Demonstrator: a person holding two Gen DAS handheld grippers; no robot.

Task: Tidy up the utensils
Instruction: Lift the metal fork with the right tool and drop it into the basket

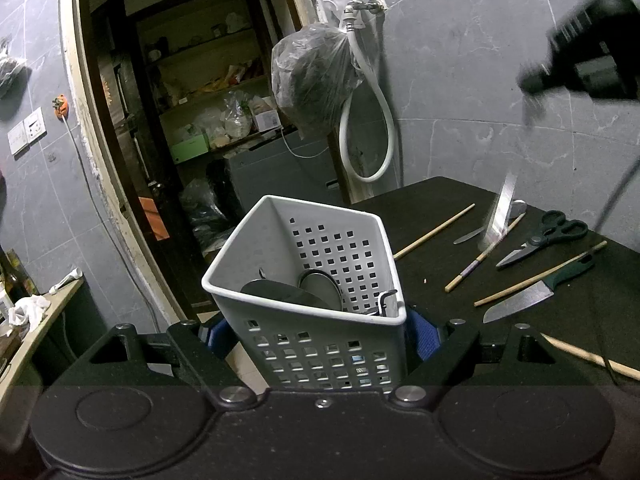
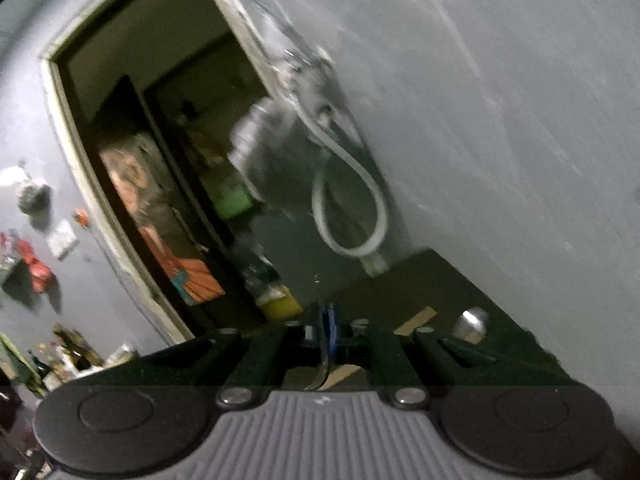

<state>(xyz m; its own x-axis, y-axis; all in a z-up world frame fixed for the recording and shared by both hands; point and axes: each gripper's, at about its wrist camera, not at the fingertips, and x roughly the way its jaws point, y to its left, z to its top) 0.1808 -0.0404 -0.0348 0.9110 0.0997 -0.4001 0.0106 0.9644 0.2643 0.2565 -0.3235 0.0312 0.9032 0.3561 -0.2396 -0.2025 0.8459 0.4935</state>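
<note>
Between the fingers of the left gripper (image 1: 320, 332), in the left wrist view, stands a white perforated basket (image 1: 316, 276), clamped at its lower walls by the blue pads (image 1: 420, 336). It is tilted, and dark utensils (image 1: 304, 290) lie inside it. To its right a black table (image 1: 440, 208) carries several chopsticks (image 1: 434, 232), scissors (image 1: 546, 236), a green-handled knife (image 1: 524, 298) and a butter knife (image 1: 468, 236), all well apart from the basket. A blurred shiny metal utensil (image 1: 500, 212) hangs above the table beneath the blurred right gripper (image 1: 528, 92) in the upper right corner.

From the right wrist view, heavily blurred, the right gripper (image 2: 326, 336) has its blue pads (image 2: 330, 332) pressed together on a thin metal strip (image 2: 322, 368) that runs down between them; what utensil it is cannot be told here. Beyond the fingers lie the table (image 2: 420, 280), a round shiny metal piece (image 2: 472, 322) and a pale wooden stick (image 2: 416, 320).
</note>
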